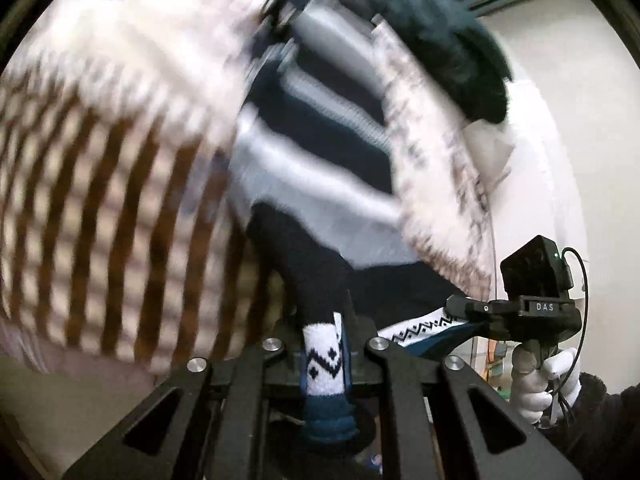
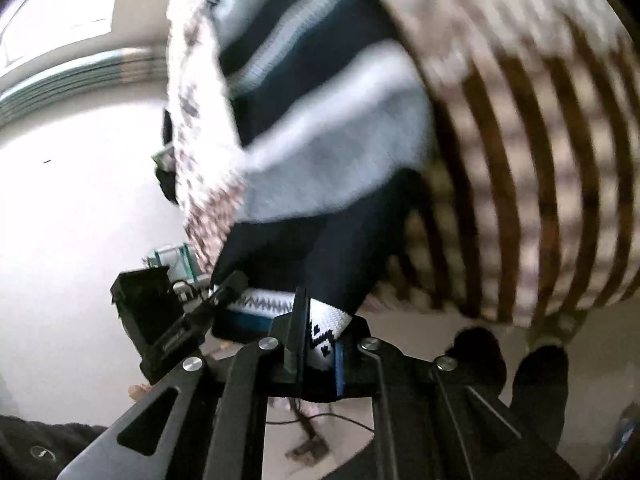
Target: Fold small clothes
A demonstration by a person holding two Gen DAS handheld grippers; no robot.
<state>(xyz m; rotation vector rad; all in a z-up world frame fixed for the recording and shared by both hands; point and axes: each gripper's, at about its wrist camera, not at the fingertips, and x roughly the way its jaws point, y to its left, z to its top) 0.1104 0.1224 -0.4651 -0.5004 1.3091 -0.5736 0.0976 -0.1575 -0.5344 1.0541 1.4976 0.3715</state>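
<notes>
A small knit garment (image 1: 316, 168) with navy and pale grey stripes hangs in the air, stretched between both grippers. Its hem band is white with a black zigzag pattern and a teal edge. My left gripper (image 1: 325, 344) is shut on one corner of that hem. My right gripper (image 2: 320, 332) is shut on the other corner; it also shows in the left wrist view (image 1: 464, 312), and the left gripper shows in the right wrist view (image 2: 224, 292). The garment (image 2: 320, 132) is motion-blurred.
A blurred brown and cream checked cloth (image 1: 100, 200) lies behind and below the garment and shows in the right wrist view (image 2: 540, 180). A dark teal fuzzy piece (image 1: 448, 40) lies at the far end. A white-gloved hand (image 1: 540, 380) holds the right gripper.
</notes>
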